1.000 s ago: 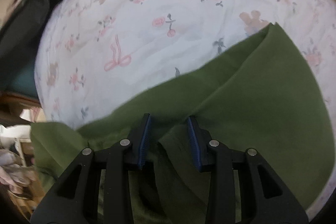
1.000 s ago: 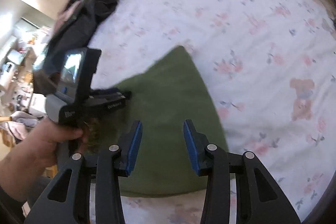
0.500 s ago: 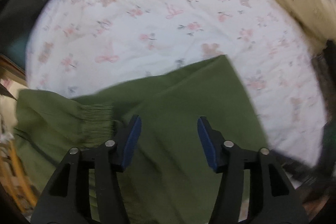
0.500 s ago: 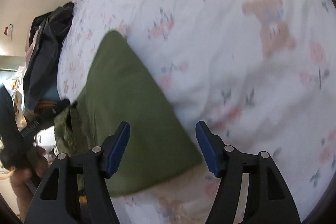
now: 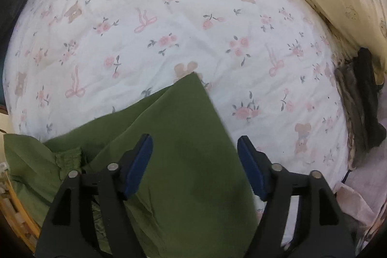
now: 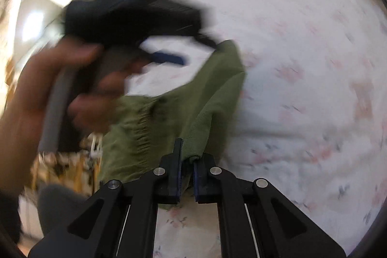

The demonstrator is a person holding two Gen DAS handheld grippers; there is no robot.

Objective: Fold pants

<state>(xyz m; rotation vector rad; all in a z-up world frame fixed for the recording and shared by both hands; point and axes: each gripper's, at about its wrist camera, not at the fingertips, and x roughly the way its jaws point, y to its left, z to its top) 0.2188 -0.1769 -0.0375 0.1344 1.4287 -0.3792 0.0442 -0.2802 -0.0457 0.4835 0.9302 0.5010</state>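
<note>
The green pants (image 5: 183,161) lie on the bed (image 5: 183,23), near its close edge, on a white sheet with pink flowers and little bears. They look partly folded, so I think this is the middle of the job, with one more fold to make. The right hand-held gripper (image 6: 187,175) is pinched tight on a bunched bit of the pants' edge and holds it up a little. The left hand-held gripper (image 5: 194,166) is wide apart and grips nothing; it hangs just over the flat top layer. In the right view, which is very blurry, a hand (image 6: 48,93) holds that left tool above the cloth. The next move should be to carry the pinched edge across and lay it down on the other side, with the corners lined up. The left one could press or grab the far side so the cloth does not slide. The pants are soft and floppy, all one dull green. The top layer is smooth and comes to a point (image 5: 194,75) on the sheet. A crinkly stretchy waistband (image 5: 69,156) shows at the left, where the cloth is bunched and hangs over the bed's edge.
</note>
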